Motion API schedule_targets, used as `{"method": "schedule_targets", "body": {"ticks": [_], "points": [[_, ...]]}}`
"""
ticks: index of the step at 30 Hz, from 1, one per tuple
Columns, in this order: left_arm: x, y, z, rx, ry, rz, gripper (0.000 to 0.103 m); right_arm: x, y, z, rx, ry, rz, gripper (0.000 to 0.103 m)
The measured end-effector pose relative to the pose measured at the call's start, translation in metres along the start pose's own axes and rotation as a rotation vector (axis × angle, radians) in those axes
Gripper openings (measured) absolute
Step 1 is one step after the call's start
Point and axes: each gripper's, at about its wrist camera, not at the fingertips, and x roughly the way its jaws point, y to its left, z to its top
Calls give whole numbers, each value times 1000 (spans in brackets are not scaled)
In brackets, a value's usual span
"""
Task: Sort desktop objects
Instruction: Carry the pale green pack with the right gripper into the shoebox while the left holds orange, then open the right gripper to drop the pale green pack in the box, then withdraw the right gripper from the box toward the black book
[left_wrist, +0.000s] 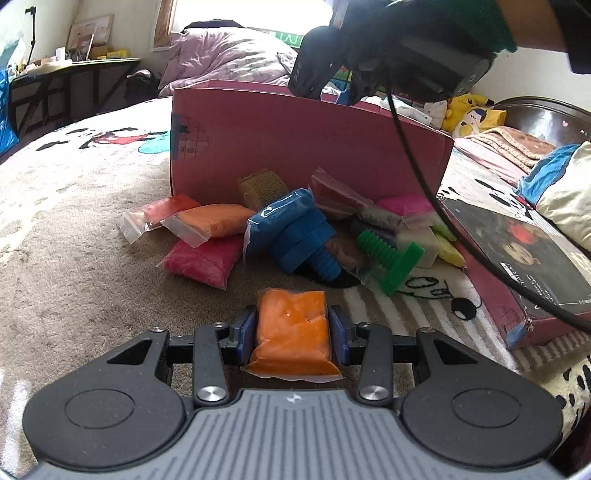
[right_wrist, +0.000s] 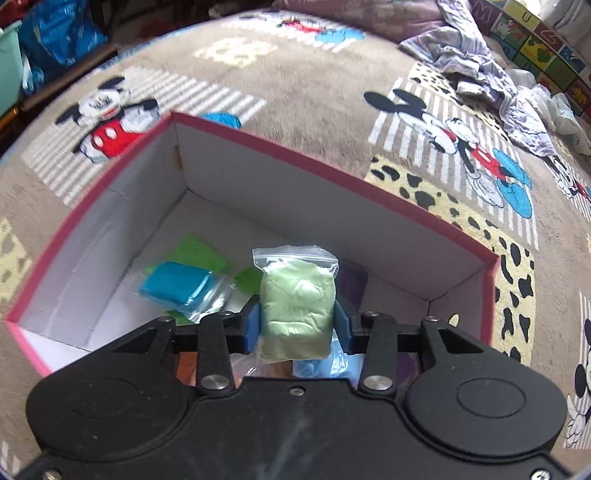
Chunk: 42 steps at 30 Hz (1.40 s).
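Your right gripper (right_wrist: 297, 323), above the open pink box (right_wrist: 369, 186), pinches a soft, light green clay bag (right_wrist: 297, 310) mid-body, while your left gripper (left_wrist: 291, 334) squeezes the squashy orange bag (left_wrist: 291, 328) before that box.

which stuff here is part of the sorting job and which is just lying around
Part of the job:
- orange clay bag in the left tool
- pale green clay bag in the right tool, over the pink box
- blue clay bag inside the box
- blue toy bolt, green toy bolt

Lying about:
- Pikachu plush
- crumpled cloth
- book
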Motion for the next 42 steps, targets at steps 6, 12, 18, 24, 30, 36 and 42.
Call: {"method": "schedule_targets", "body": {"ticks": [6,12,18,24,30,36,42], "points": [[1,1,1,-9,0,-8,40,17,3,7,-9,32,-20,40],[1,1,1,-7,-2,-10,40,21,8,7,-19,25,-41,43],[1,-1,0,2,-4,-4,40,-5,-4,-3,32,-54,-22,55],[1,-5,-1,31,-8,16,41,-65,-19,-34,109,-229,47,61],[1,-15,-2,82,-15,49,44,-106,-21,-104,165,-330,102,65],[-2,-15,-3,92,-21,59,44,-140,-19,-179,210,-407,150,71],[-6,-15,-4,99,-21,71,42,-163,-14,-255,246,-450,194,73]]}}
